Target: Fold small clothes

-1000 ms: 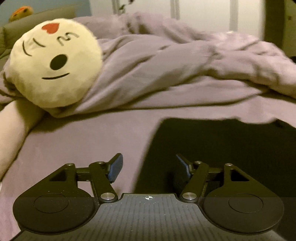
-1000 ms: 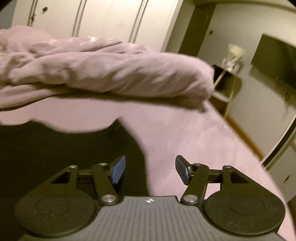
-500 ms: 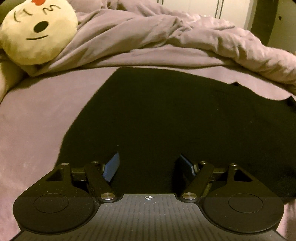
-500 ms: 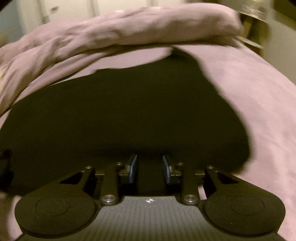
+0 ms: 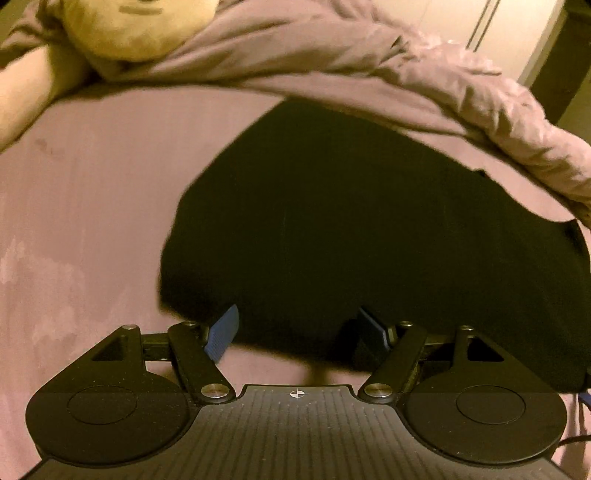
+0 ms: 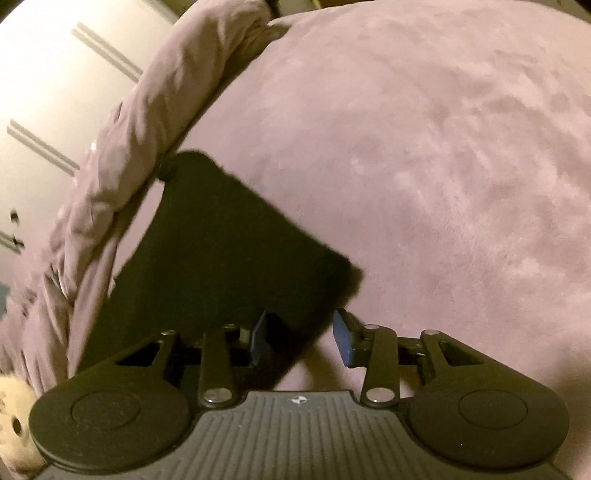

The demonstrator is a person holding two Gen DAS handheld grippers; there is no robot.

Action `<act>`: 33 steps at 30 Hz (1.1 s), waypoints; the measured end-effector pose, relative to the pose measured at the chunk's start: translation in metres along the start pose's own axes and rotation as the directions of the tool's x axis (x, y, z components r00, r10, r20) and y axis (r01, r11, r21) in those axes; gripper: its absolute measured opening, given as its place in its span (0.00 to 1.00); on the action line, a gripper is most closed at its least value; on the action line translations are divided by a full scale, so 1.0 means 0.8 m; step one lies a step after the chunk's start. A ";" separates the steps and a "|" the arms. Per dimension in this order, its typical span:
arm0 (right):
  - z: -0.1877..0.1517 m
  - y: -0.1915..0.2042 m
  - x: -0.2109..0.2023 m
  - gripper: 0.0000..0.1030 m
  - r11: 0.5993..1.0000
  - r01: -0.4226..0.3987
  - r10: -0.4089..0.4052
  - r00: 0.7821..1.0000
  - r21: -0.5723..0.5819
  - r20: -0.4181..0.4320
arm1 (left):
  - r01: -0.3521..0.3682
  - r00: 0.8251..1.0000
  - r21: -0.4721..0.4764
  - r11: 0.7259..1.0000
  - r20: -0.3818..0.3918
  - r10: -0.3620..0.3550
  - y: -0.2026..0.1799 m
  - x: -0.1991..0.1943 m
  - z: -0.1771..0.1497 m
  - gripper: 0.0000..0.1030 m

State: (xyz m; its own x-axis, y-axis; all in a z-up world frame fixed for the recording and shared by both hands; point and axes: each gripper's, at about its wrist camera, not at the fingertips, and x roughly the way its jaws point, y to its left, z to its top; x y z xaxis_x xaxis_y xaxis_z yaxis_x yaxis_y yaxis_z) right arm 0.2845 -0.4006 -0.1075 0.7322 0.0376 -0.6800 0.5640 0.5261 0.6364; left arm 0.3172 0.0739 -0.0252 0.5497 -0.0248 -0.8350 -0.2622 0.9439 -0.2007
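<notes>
A black garment [image 5: 362, 229] lies flat on the mauve bed sheet [image 5: 85, 206]. My left gripper [image 5: 297, 332] is open, its blue-padded fingers at the garment's near edge close to the near left corner. In the right wrist view the garment [image 6: 221, 251] runs away to the upper left. My right gripper [image 6: 301, 338] is open, its jaws straddling the garment's near right corner. Neither gripper holds cloth.
A bunched mauve duvet [image 5: 424, 81] lies along the garment's far edge. A yellow face plush [image 5: 133, 26] rests at the far left, also low left in the right wrist view [image 6: 14, 435]. White wardrobe doors [image 6: 48, 85] stand behind the bed.
Both grippers came down to the garment's near edge. The right gripper swung to the garment's right corner and its jaws opened wider. The left gripper stayed open.
</notes>
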 end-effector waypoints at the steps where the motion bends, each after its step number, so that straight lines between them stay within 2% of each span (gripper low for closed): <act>1: 0.003 -0.003 0.005 0.37 0.999 -0.010 0.010 1.000 0.035 0.000 | -0.008 1.000 -0.026 1.000 -0.022 0.007 0.002 0.004 -0.002 0.75; 3: 0.008 -0.006 0.013 0.38 0.997 -0.027 0.027 1.000 0.079 -0.008 | -0.016 0.998 -0.098 0.995 -0.067 0.010 0.011 0.012 -0.003 0.75; 6: 0.011 0.000 0.020 0.37 0.998 -0.018 0.019 1.000 0.054 -0.020 | -0.011 0.993 -0.183 0.983 -0.114 -0.010 0.022 0.024 0.002 0.76; 8: 0.011 0.004 0.015 0.26 1.000 -0.016 0.016 1.000 0.027 -0.026 | -0.007 0.992 -0.223 0.975 -0.121 -0.020 0.027 0.027 0.005 0.76; 11: 0.011 0.008 0.014 0.19 1.000 -0.005 0.005 1.000 -0.003 -0.025 | -0.005 0.991 -0.266 0.964 -0.132 -0.031 0.034 0.032 0.010 0.76; 19: 0.010 0.018 0.017 0.18 1.000 0.024 -0.024 1.000 -0.013 -0.019 | 0.033 0.986 -0.393 0.919 -0.137 -0.094 0.053 0.039 0.017 0.69; 25: 0.008 0.024 0.017 0.19 0.998 0.045 -0.046 0.999 -0.041 -0.012 | 0.056 0.983 -0.419 0.906 -0.134 -0.123 0.062 0.044 0.023 0.53; 28: 0.006 0.038 0.014 0.15 0.989 0.072 -0.072 0.997 -0.127 0.003 | 0.071 0.981 -0.430 0.900 -0.133 -0.141 0.068 0.046 0.024 0.41; 30: 0.005 0.049 0.010 0.14 0.978 0.091 -0.088 0.996 -0.190 0.025 | 0.093 0.979 -0.450 0.888 -0.121 -0.164 0.074 0.046 0.023 0.27; 33: 0.002 0.063 0.004 0.13 0.949 0.140 -0.127 0.990 -0.281 0.064 | 0.117 0.979 -0.476 0.872 -0.094 -0.183 0.085 0.042 0.020 0.17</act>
State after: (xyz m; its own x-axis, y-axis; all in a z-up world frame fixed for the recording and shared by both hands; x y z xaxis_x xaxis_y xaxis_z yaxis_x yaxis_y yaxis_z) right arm 0.3159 -0.3757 -0.0772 0.6777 -0.0845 -0.7305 0.5310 0.7434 0.4066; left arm 0.3306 0.1427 -0.0591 0.5111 -0.2277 -0.8288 -0.5420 0.6631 -0.5164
